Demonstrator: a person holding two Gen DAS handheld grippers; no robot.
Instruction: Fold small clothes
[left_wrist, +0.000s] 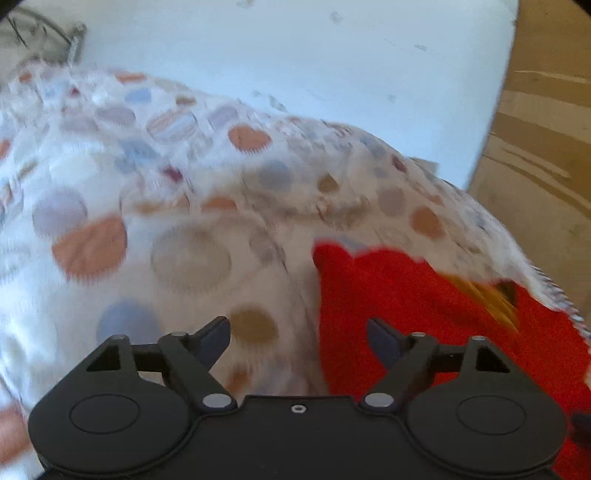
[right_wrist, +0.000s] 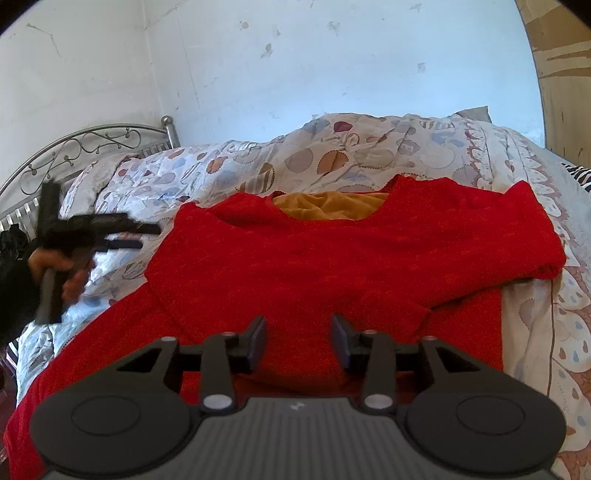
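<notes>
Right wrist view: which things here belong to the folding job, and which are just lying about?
Job:
- red top, spread flat on the bed
- mustard cloth showing in its neckline
- left gripper, open, off to the side
- right gripper, open over the top

Lying about:
- patterned quilt
- metal headboard
- wall

The garment (right_wrist: 332, 258) is bright red, plain, with a mustard-yellow lining (right_wrist: 328, 205) showing at its neckline. The quilt (right_wrist: 369, 151) under it is off-white, printed with rounded spots in rust orange, dusty blue, grey, tan and maroon, some striped, each ringed by a dotted outline; its border (right_wrist: 565, 350) carries a peach band with blue drops. The wall (right_wrist: 295, 66) is pale bluish white with grey scuffs. The bed's headboard (right_wrist: 92, 144) is silvery metal scrollwork. Both the left gripper (left_wrist: 298, 341) and right gripper (right_wrist: 299, 343) are black with dark blue pads.
</notes>
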